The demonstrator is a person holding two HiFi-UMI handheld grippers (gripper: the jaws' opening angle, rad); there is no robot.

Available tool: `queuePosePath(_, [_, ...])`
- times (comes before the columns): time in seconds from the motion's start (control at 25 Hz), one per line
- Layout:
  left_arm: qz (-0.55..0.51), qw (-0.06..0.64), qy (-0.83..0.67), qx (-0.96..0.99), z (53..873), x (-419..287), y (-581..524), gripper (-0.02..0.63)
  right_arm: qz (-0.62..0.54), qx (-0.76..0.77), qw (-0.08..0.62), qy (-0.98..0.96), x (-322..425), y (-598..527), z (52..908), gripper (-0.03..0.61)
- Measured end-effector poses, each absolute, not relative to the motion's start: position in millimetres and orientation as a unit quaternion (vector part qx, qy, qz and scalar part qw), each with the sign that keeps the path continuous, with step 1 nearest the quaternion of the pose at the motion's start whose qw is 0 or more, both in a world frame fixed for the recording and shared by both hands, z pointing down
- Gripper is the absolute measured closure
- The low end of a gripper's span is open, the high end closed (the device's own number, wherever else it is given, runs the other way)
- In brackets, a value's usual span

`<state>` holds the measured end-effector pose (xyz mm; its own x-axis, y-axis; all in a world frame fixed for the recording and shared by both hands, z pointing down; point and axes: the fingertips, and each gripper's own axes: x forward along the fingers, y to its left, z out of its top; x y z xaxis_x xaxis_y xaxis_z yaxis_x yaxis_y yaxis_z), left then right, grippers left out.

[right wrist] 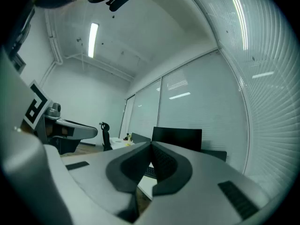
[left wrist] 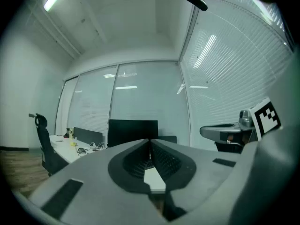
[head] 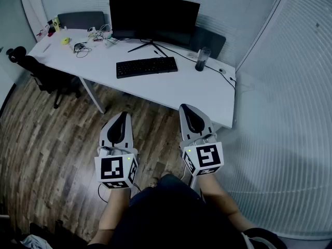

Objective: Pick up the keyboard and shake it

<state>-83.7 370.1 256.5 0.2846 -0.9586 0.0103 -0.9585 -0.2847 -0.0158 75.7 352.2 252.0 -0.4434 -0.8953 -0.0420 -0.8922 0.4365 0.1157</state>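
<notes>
A black keyboard point(head: 147, 66) lies flat on the white desk point(head: 202, 90), in front of the black monitor point(head: 154, 18). Both grippers hang in the air over the wooden floor, well short of the desk's near edge. My left gripper point(head: 122, 114) is shut with nothing in it, and so is my right gripper point(head: 187, 108). In the left gripper view the jaws meet at their tips point(left wrist: 150, 140) with the monitor point(left wrist: 133, 133) far behind. In the right gripper view the shut tips point(right wrist: 151, 145) hide most of the keyboard point(right wrist: 150, 171).
A dark bottle point(head: 201, 59) stands right of the keyboard. Cables and small items point(head: 83, 39) clutter the desk's left end. A black office chair point(head: 39, 71) sits at the left. Blinds point(head: 290, 118) cover the glass wall on the right.
</notes>
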Motion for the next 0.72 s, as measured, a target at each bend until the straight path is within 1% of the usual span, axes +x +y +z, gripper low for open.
queuePosePath(0.24, [-0.008, -0.002, 0.597, -0.803, 263.1, -80.4, 354.6, 0.584, -0.048, 0.526, 0.012, -0.849, 83.9, 336.6, 260.9, 0.549])
queuePosePath(0.48, [0.005, -0.004, 0.594, -0.804, 273.3, -91.1, 311.3, 0.581, -0.047, 0.533, 0.005, -0.845, 91.4, 286.2, 272.7, 0.546])
queuePosePath(0.52, [0.007, -0.007, 0.595, -0.804, 277.2, -94.5, 299.5, 0.560, -0.048, 0.534, 0.004, -0.844, 92.6, 273.5, 275.8, 0.546])
queuePosePath(0.6, [0.007, -0.013, 0.599, -0.800, 285.9, -101.7, 272.8, 0.457, -0.047, 0.534, 0.005, -0.844, 94.8, 245.3, 283.9, 0.530])
queuePosePath(0.68, [0.007, -0.018, 0.603, -0.798, 291.6, -108.3, 239.5, 0.440, -0.042, 0.533, 0.007, -0.845, 96.8, 210.7, 291.5, 0.491])
queuePosePath(0.72, [0.006, -0.019, 0.603, -0.797, 293.2, -110.8, 220.5, 0.428, -0.039, 0.533, 0.008, -0.845, 97.9, 190.9, 295.0, 0.489])
